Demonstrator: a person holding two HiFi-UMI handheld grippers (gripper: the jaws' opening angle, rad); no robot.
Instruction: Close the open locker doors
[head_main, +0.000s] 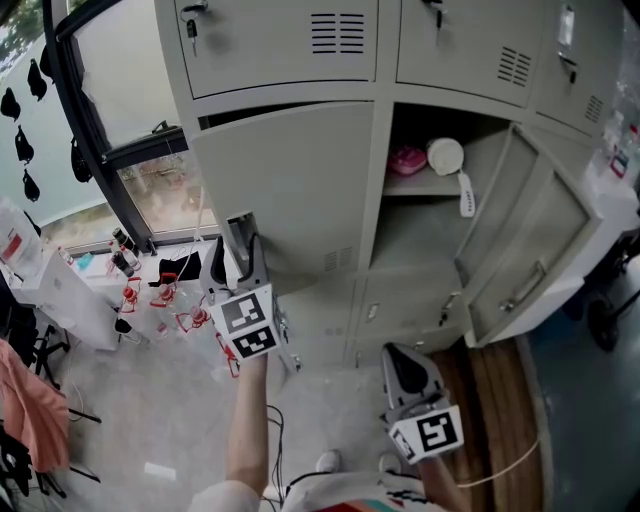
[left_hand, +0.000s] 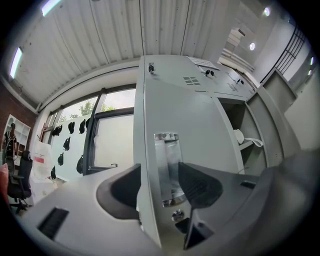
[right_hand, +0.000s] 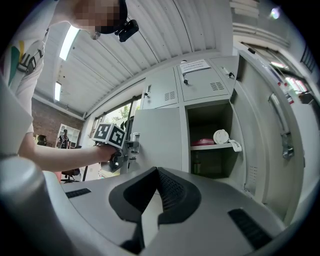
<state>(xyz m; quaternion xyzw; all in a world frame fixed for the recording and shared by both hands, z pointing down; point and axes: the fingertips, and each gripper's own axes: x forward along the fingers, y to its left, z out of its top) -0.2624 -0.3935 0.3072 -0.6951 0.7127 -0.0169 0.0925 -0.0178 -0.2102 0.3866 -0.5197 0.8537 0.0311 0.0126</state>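
While the left locker door sits nearly flush, the right locker door still hangs wide open.
Left gripper: jaws half apart astride that door's free edge at the handle; the grip looks slack. Right gripper: jaws together, empty, low near the open locker. Step: seating door one. Next, probably: push flush, let go, swing the right door shut.

Arm outstretched, left claw gapes; right claw sits lower, jaws together.
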